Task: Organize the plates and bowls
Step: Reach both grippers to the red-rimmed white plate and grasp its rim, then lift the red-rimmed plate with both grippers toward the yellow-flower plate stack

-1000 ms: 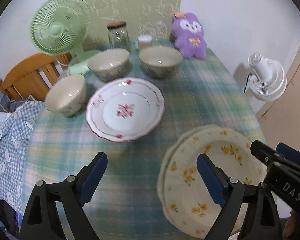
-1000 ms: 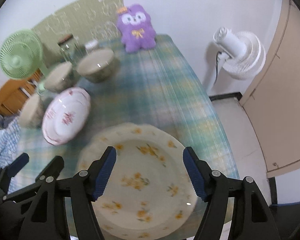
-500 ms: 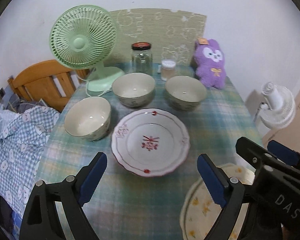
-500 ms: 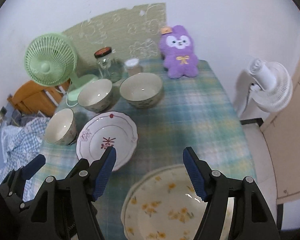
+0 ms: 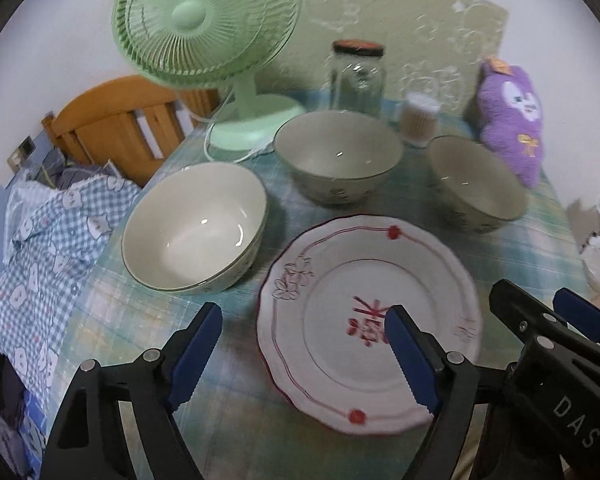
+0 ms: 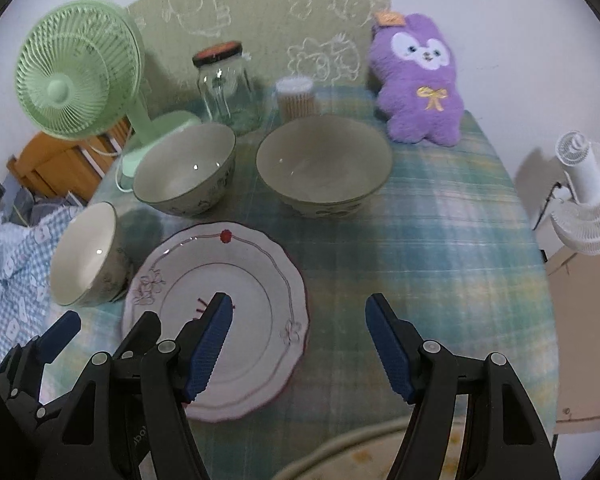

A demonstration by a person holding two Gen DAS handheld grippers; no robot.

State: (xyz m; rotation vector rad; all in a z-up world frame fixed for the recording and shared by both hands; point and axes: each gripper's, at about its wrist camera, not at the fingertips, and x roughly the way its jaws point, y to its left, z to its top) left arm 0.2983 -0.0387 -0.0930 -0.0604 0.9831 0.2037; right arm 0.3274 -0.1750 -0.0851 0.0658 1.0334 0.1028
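A white plate with red trim (image 5: 364,288) (image 6: 236,280) lies on the checked tablecloth. Around it stand three cream bowls: one at the left (image 5: 196,228) (image 6: 88,256), one in the middle (image 5: 336,156) (image 6: 184,168), one at the right (image 5: 476,184) (image 6: 324,168). My left gripper (image 5: 300,332) (image 6: 108,324) hovers over the plate's left rim, its jaws closing with nothing pressed between them. My right gripper (image 6: 300,312) (image 5: 540,304) stands open above the plate's right rim. The rim of a yellow-flowered plate (image 6: 360,452) shows at the near edge.
At the back stand a green desk fan (image 5: 204,20), a glass jar (image 5: 356,76), a small tub of cotton swabs (image 6: 296,98) and a purple plush toy (image 6: 420,80). A white fan (image 6: 584,200) stands off the table's right edge. A wooden chair (image 5: 116,128) with checked cloth is left.
Both grippers have moved away from the yellow-flowered plate to the red-trimmed plate and sunk a little. The yellow plate has slid nearly out of view. The left jaws have narrowed slightly.
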